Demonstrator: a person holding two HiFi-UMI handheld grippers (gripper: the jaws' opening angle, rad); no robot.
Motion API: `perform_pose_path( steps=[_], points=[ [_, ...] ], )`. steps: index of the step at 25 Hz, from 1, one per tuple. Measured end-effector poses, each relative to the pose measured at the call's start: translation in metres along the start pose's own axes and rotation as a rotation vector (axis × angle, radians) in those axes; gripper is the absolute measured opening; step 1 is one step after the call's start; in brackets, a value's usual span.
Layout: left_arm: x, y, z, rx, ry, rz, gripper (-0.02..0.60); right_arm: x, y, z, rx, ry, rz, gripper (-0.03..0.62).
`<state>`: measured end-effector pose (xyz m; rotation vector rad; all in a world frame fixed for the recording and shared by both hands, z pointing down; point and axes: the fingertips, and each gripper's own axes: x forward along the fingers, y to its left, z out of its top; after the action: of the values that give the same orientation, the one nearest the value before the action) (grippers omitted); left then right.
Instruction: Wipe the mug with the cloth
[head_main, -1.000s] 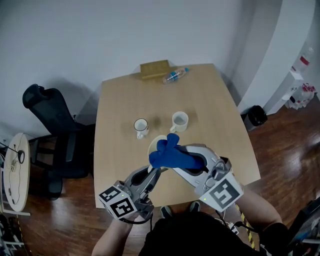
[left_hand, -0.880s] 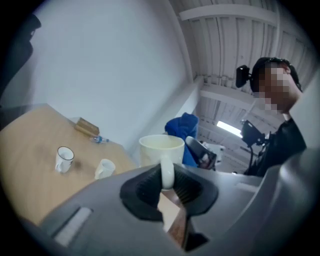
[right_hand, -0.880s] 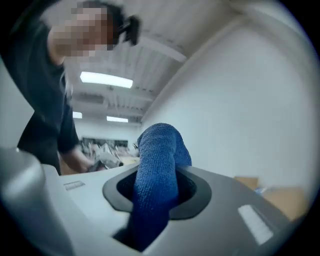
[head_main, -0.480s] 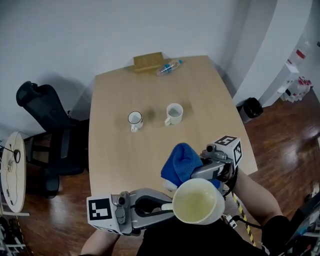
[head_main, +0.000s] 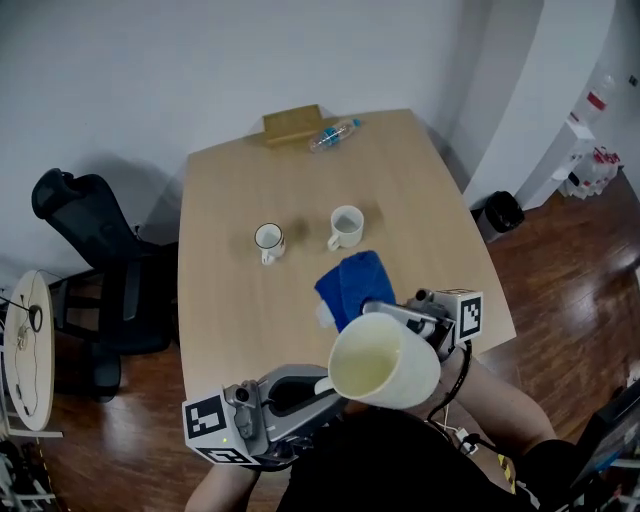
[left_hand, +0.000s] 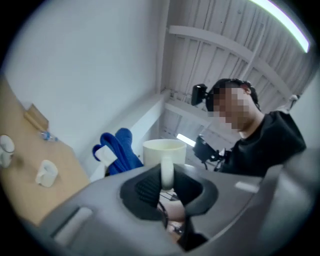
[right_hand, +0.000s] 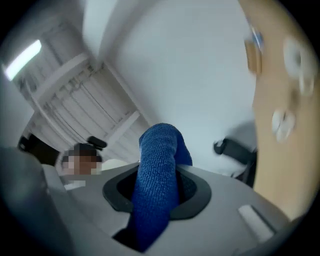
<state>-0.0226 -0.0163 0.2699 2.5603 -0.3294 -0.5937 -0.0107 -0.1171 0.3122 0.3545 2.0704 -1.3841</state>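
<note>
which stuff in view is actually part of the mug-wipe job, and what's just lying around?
In the job:
- cream mug, handle clamped in left gripper
- blue cloth, pinched in right gripper

Lying about:
- dark-rimmed mug
- small white mug
- water bottle
- wooden block
- office chair

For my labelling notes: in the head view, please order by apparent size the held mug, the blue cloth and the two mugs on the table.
1. held mug, though it is nearest the camera, which enlarges it.
2. blue cloth.
3. right table mug and left table mug: they look about alike, so unranked.
</note>
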Motion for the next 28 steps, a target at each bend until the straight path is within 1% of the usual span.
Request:
perform_pose_path(
  steps=[1,2,3,4,5,6,7,9,11,12,15,17,18,19,20,21,22,23,24,25,26,27,28],
  points=[
    [-0.005,0.014,0.006,0.001,-0.029,0.076,0.048,-0.009,-0.003,0.027,-0.115,-0.077,-0.124,0.115],
    [-0.012,0.029,0.012,0.0,-0.056,0.157,0.048,-0.019,0.0,0.054,-0.245,-0.134,-0.241,0.115],
    [-0.02,0.044,0.017,-0.004,-0.08,0.238,0.048,-0.026,0.01,0.076,-0.391,-0.158,-0.345,0.115],
    [-0.029,0.059,0.022,-0.01,-0.103,0.314,0.048,-0.028,0.023,0.091,-0.551,-0.15,-0.435,0.114],
    [-0.038,0.072,0.027,-0.015,-0.123,0.379,0.049,-0.026,0.037,0.099,-0.719,-0.115,-0.516,0.114],
    [-0.045,0.083,0.031,-0.02,-0.141,0.428,0.049,-0.019,0.05,0.099,-0.886,-0.061,-0.584,0.114],
    [-0.051,0.092,0.034,-0.025,-0.159,0.463,0.051,-0.008,0.06,0.091,-1.039,0.003,-0.63,0.114],
    [-0.059,0.102,0.038,-0.042,-0.194,0.505,0.049,0.019,0.067,0.055,-1.308,0.145,-0.663,0.114],
    [-0.059,0.106,0.039,-0.054,-0.212,0.529,0.049,0.037,0.056,0.01,-1.545,0.305,-0.674,0.114],
    [-0.058,0.106,0.039,-0.054,-0.213,0.538,0.049,0.041,0.046,-0.011,-1.655,0.401,-0.681,0.114],
    [-0.053,0.103,0.036,-0.056,-0.213,0.551,0.049,0.054,0.019,-0.056,-1.973,0.671,-0.643,0.115],
    [-0.051,0.1,0.032,-0.078,-0.227,0.545,0.049,0.055,0.005,-0.071,-2.148,0.786,-0.634,0.114],
    [-0.051,0.099,0.03,-0.093,-0.237,0.539,0.048,0.053,0.002,-0.075,-2.218,0.809,-0.636,0.114],
    [-0.051,0.097,0.029,-0.103,-0.245,0.531,0.048,0.052,0.001,-0.076,-2.26,0.815,-0.638,0.114],
    [-0.051,0.096,0.028,-0.108,-0.248,0.523,0.048,0.05,0.002,-0.075,-2.264,0.811,-0.642,0.114],
    [-0.051,0.093,0.027,-0.106,-0.246,0.517,0.049,0.049,0.005,-0.072,-2.238,0.799,-0.645,0.114],
    [-0.052,0.091,0.026,-0.101,-0.24,0.509,0.051,0.048,0.01,-0.066,-2.188,0.775,-0.646,0.114],
    [-0.052,0.087,0.026,-0.095,-0.233,0.497,0.051,0.048,0.018,-0.059,-2.112,0.739,-0.644,0.114],
    [-0.052,0.083,0.026,-0.089,-0.226,0.479,0.051,0.049,0.026,-0.049,-1.999,0.687,-0.643,0.114],
    [-0.052,0.077,0.027,-0.081,-0.218,0.453,0.052,0.049,0.033,-0.036,-1.839,0.617,-0.645,0.114],
    [-0.052,0.07,0.028,-0.07,-0.206,0.419,0.052,0.047,0.039,-0.02,-1.63,0.53,-0.644,0.114],
    [-0.051,0.063,0.03,-0.058,-0.192,0.379,0.052,0.045,0.043,-0.005,-1.396,0.446,-0.623,0.114],
    [-0.049,0.055,0.031,-0.048,-0.177,0.335,0.054,0.042,0.045,0.007,-1.169,0.392,-0.565,0.114]
  ],
)
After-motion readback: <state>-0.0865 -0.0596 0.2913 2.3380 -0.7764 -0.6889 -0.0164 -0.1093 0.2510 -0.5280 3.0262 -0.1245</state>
